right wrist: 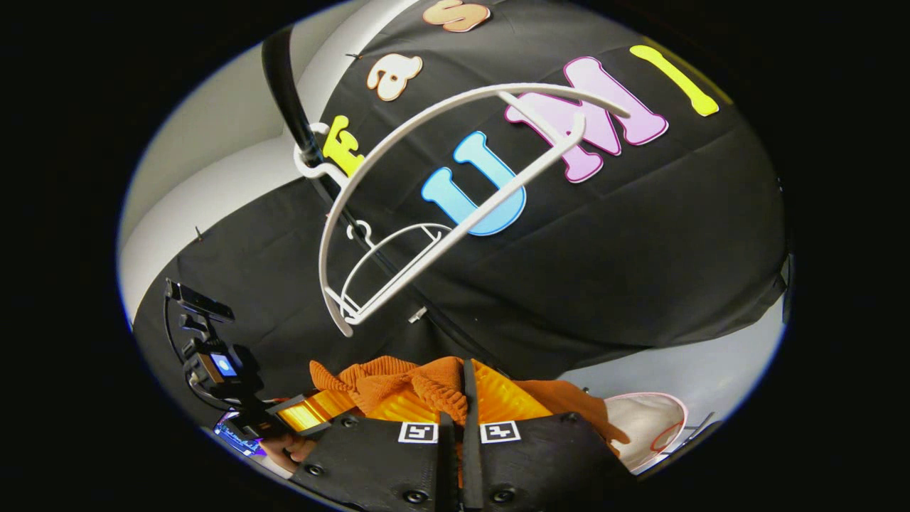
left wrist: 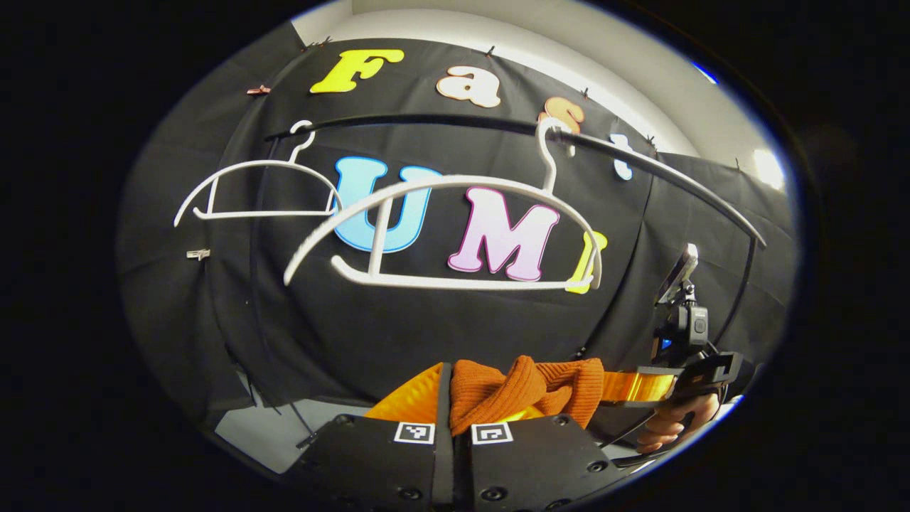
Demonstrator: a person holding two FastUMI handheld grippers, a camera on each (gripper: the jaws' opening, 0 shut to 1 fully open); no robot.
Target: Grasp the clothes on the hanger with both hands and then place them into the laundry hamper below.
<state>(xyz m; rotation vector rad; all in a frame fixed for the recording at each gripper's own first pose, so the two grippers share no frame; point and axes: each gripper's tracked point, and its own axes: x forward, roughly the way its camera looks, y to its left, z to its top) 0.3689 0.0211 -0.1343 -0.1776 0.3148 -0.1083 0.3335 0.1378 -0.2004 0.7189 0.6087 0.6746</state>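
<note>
An orange knit garment (left wrist: 530,395) hangs bunched between two hand-held grippers, below a black rail (left wrist: 441,122) that carries two bare white hangers. In the left gripper view, the left gripper (left wrist: 453,427) has its fingers clamped together on a fold of the garment, which bulges just ahead of the tips. The nearer hanger (left wrist: 455,235) dangles from the rail directly above, tilted, with the second hanger (left wrist: 259,188) farther along to its left. At the lower right of that view, the other gripper reaches in sideways, held by a hand (left wrist: 672,423).

In the right gripper view, the right gripper (right wrist: 455,427) is likewise clenched on the garment (right wrist: 426,387), its ribbed cloth spreading to both sides of the closed fingers. The hamper (right wrist: 650,427), pale with a light rim, shows at the lower right, below the garment and on a grey floor. The garment is clear of both hangers and not in the hamper.
</note>
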